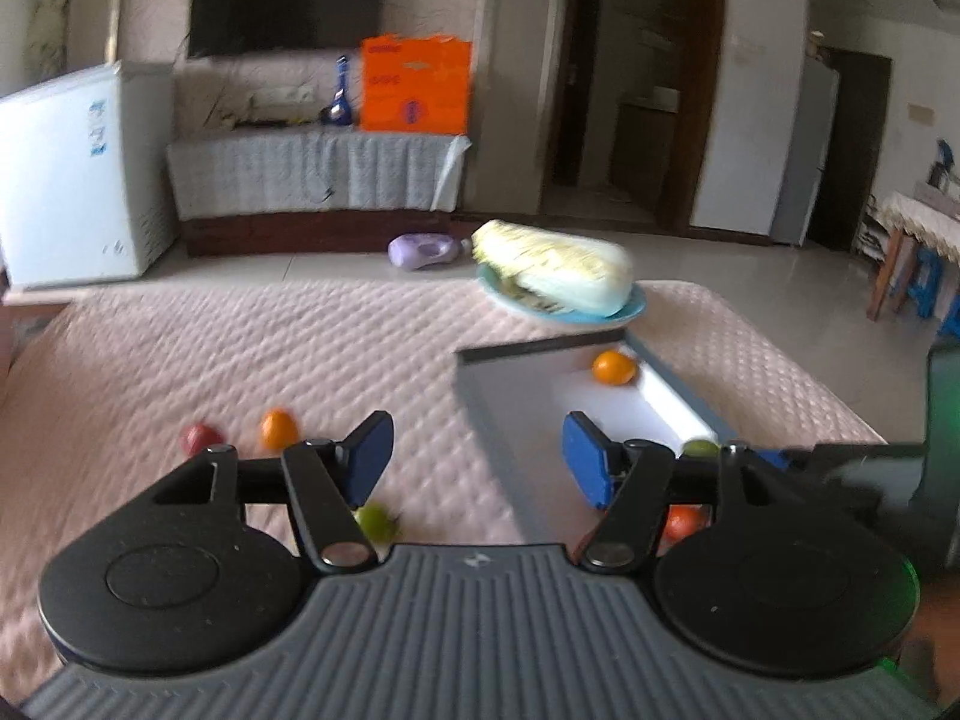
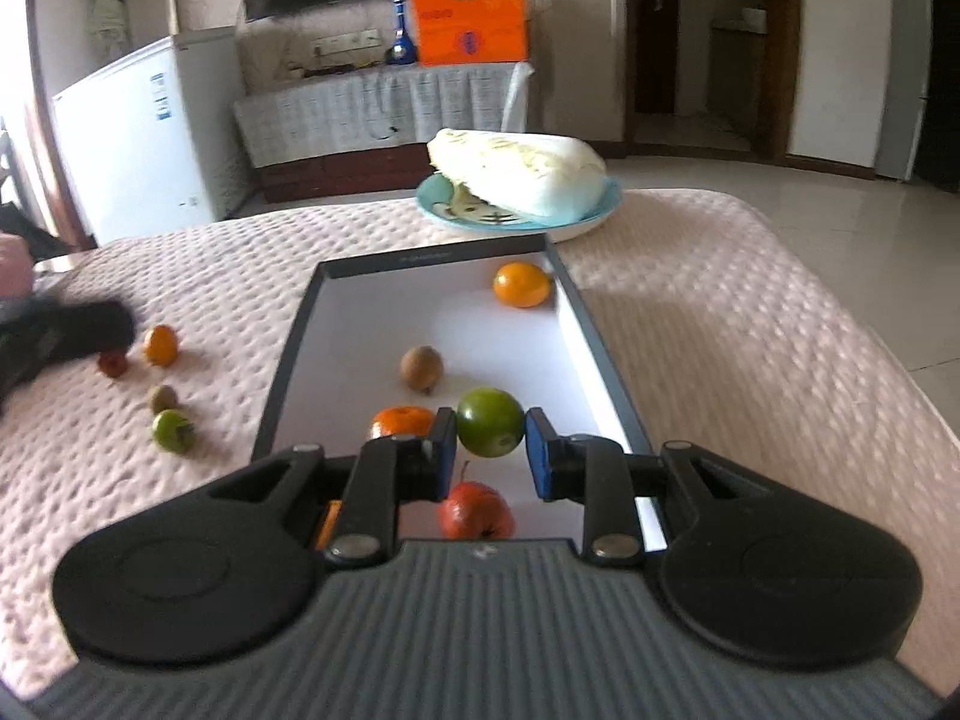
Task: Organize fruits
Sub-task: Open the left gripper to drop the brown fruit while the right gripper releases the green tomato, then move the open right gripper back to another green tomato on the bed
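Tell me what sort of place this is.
Most likely a home living room: a wall-mounted television above a cloth-draped cabinet, a white chest freezer beside it, tiled floor, and a quilted pink table cover.

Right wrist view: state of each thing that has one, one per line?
right gripper: shut on green fruit, above the tray
left gripper: open, nothing between the jaws
tray: holds four loose fruits
plate: holds a cabbage
cloth: four fruits still outside the tray
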`<move>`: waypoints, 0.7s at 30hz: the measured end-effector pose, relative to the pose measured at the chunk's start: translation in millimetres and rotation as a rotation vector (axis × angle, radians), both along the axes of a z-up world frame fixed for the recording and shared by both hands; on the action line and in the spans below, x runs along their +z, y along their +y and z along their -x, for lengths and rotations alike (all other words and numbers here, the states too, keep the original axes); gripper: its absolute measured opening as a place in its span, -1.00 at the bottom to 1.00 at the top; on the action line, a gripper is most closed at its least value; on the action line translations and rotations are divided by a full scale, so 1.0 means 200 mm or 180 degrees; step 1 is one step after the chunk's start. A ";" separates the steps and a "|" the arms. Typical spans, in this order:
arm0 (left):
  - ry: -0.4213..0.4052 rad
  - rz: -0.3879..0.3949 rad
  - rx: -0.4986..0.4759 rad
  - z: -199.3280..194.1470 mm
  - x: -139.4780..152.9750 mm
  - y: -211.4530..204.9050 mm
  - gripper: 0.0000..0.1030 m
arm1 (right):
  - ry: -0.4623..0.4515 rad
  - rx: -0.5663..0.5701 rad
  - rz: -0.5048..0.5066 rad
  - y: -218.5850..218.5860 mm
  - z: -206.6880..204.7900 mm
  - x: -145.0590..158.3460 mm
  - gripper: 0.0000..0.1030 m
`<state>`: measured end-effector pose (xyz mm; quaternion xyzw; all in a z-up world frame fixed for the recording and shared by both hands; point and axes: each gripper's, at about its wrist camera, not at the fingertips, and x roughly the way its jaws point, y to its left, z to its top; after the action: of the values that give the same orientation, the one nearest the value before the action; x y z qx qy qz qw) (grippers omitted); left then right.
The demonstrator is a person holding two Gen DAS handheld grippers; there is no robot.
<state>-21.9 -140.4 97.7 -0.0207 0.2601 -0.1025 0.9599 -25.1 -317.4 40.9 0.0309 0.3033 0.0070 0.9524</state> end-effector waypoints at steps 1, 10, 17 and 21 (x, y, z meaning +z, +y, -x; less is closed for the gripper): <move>0.0042 0.0013 0.0035 0.01 -0.03 0.03 0.32 | -0.0003 0.0000 -0.0027 0.01 0.00 0.00 -0.43; 0.0058 -0.0086 0.0290 0.00 -0.08 0.29 0.32 | -0.0146 -0.0090 0.0140 0.08 -0.01 0.02 -0.20; 0.0077 -0.0114 0.0473 -0.05 -0.09 0.43 0.32 | -0.0379 0.0069 0.0150 0.16 0.05 0.06 -0.21; 0.0076 -0.0050 0.0550 -0.06 -0.09 0.49 0.32 | -0.0457 0.0271 0.0127 0.24 0.07 0.06 -0.21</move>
<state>-9.0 -41.4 79.0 -0.0369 0.2695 -0.0170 0.9621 -38.6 -269.4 53.7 -0.0015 0.2354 0.0436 0.9709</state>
